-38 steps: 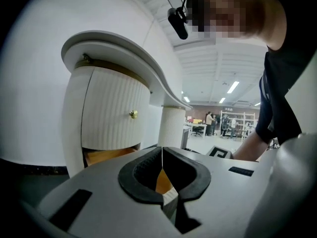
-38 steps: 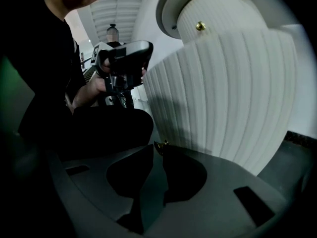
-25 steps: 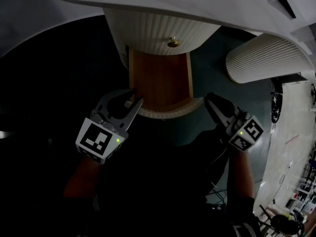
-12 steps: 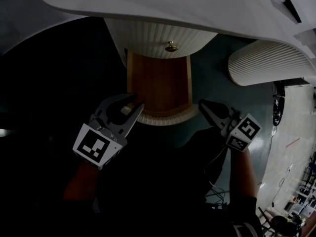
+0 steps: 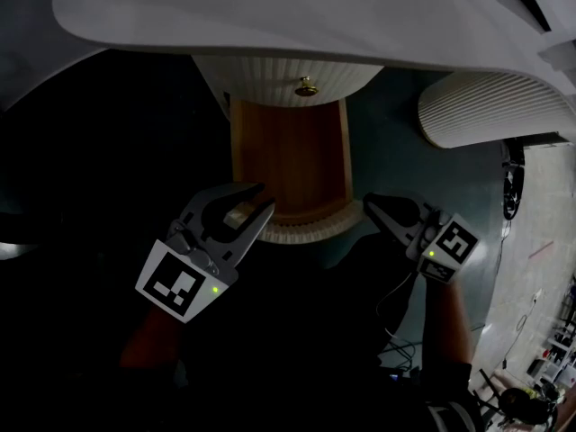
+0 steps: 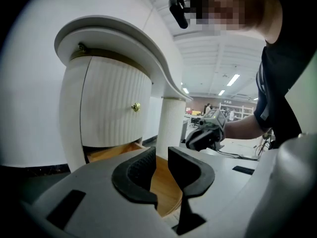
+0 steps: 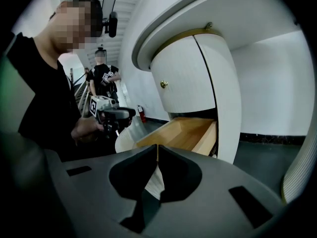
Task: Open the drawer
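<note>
The drawer [image 5: 288, 151] stands pulled out toward the person, its ribbed front just ahead of the left gripper [image 5: 257, 200], fingers apart and empty, the right gripper [image 5: 372, 207] off its right end, fingers together.

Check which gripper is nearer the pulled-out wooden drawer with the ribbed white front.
Left. The left gripper sits at the pulled-out wooden drawer's front-left corner, overlapping it in the head view. The right gripper hangs just off its front-right corner, apart.
</note>
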{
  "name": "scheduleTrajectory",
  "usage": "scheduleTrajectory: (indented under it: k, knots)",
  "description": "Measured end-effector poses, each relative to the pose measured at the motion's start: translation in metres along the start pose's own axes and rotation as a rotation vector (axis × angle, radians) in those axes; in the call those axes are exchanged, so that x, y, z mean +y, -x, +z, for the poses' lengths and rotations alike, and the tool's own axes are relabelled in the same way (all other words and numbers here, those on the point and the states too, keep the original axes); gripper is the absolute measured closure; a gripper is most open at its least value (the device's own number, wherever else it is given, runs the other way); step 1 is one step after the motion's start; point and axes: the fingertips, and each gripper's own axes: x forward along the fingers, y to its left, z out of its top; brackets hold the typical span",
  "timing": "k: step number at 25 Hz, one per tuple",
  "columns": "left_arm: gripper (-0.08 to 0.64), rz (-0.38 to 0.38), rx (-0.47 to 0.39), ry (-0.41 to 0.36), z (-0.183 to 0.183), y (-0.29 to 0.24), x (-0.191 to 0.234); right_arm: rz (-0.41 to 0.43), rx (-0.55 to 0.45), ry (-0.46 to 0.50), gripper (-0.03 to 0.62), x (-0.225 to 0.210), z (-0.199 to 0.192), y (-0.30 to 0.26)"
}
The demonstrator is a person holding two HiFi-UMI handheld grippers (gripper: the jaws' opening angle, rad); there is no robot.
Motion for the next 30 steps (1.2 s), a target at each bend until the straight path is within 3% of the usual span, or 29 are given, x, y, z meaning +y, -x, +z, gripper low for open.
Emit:
scheduleTrajectory:
  k: [4, 8, 11, 15, 19, 22, 30]
  knots:
    - [0.480, -0.045, -0.022, -0.009, 0.051, 0.013, -0.022, -0.007, -0.094, -0.013, 0.572, 0.026, 0.052, 0.009]
    - [0.494, -0.089, 0.002, -0.021, 0.124, 0.048, -0.054, 0.079, -0.166, 0.016, 0.572, 0.086, 0.137, 0.027]
    - [0.515, -0.075, -0.002, -0.008, 0.193, 0.079, -0.066, 0.128, -0.188, -0.005, 0.572, 0.133, 0.218, 0.040]
    - [0.520, 0.001, -0.014, 0.042, 0.277, 0.126, -0.070, 0.148, -0.185, -0.052, 0.572, 0.193, 0.306, 0.067]
    - [0.525, 0.065, -0.050, 0.102, 0.360, 0.172, -0.079, 0.117, -0.189, -0.082, 0.572, 0.244, 0.382, 0.108]
    - [0.526, 0.064, -0.043, 0.123, 0.406, 0.190, -0.101, 0.070, -0.215, -0.099, 0.572, 0.268, 0.426, 0.145]
    - [0.529, 0.114, -0.056, 0.118, 0.486, 0.175, -0.146, -0.036, -0.384, -0.079, 0.574, 0.264, 0.490, 0.239]
